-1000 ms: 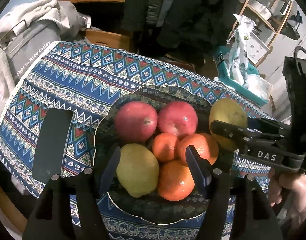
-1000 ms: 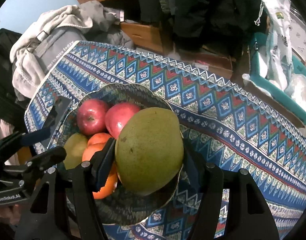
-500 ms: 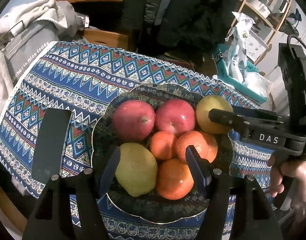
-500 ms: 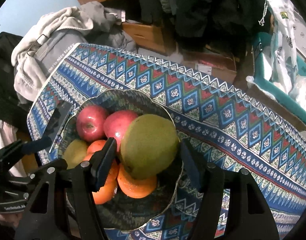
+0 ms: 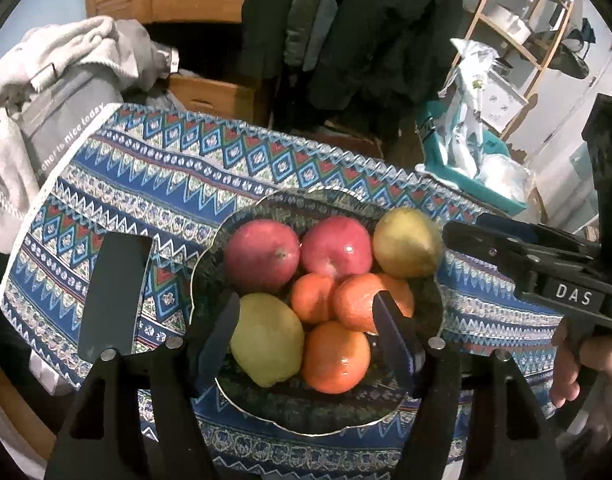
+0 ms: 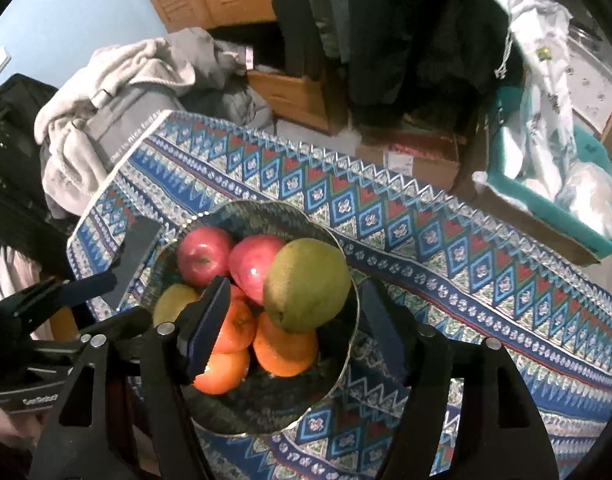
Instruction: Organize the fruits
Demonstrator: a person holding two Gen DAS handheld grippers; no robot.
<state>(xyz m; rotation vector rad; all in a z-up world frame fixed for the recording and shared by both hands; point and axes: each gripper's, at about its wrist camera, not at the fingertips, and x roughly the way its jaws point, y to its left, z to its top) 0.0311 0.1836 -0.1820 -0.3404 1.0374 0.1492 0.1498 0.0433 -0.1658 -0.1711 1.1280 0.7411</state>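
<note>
Every fruit I can see already sits in the bowl (image 5: 210, 264) — none lies on the patterned cloth (image 5: 166, 168), so I judge the sorting nearly done, with only backing my claws away left. My right gripper (image 6: 294, 332) is spread wide and holds nothing; the green pear (image 6: 306, 280) rests free at the bowl's 2 o'clock edge, atop the oranges (image 6: 284, 352). My left gripper (image 5: 306, 332) is also apart, hovering empty over the bowl's 6 o'clock side. Two glossy red apples (image 5: 262, 254) sit at 12, a matte yellow pear (image 5: 268, 338) at 7. The bowl is dark, scalloped, pale-rimmed; the cloth looks woven.
</note>
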